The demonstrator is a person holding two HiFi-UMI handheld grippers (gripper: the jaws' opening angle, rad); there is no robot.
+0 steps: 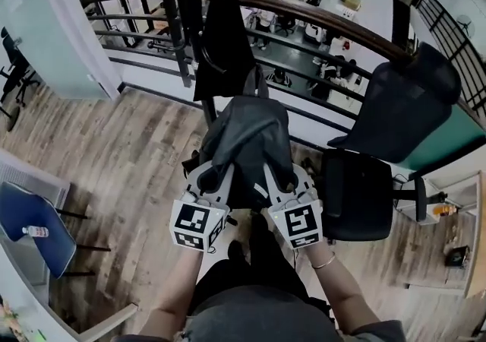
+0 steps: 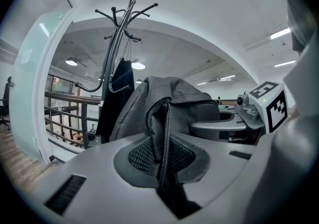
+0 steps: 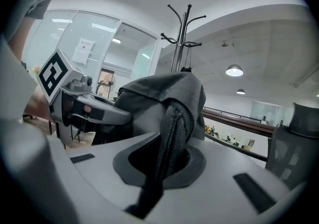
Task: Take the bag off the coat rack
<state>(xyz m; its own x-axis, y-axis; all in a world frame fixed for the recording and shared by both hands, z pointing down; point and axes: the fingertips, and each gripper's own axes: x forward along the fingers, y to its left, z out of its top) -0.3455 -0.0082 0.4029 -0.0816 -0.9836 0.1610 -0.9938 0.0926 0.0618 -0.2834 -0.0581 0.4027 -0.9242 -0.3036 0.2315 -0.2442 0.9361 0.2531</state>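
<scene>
Closest in, the left gripper (image 2: 163,157) and the right gripper (image 3: 167,164) are each pinched almost fully closed on a mesh shoulder strap (image 2: 158,124) of the grey bag (image 1: 247,143). The bag hangs between them, carried by the two straps alone. It sits just in front of the coat rack (image 2: 117,44), and in the left gripper view it is on none of the hooks. Below lies a wooden floor (image 1: 129,158), edged by a curved railing (image 1: 319,17). A black office chair (image 1: 380,150) stands right of the bag. A black garment (image 1: 222,44) hangs on the rack behind the bag. At far left is a blue chair (image 1: 19,211) with a small bottle (image 1: 34,232) on its seat.
</scene>
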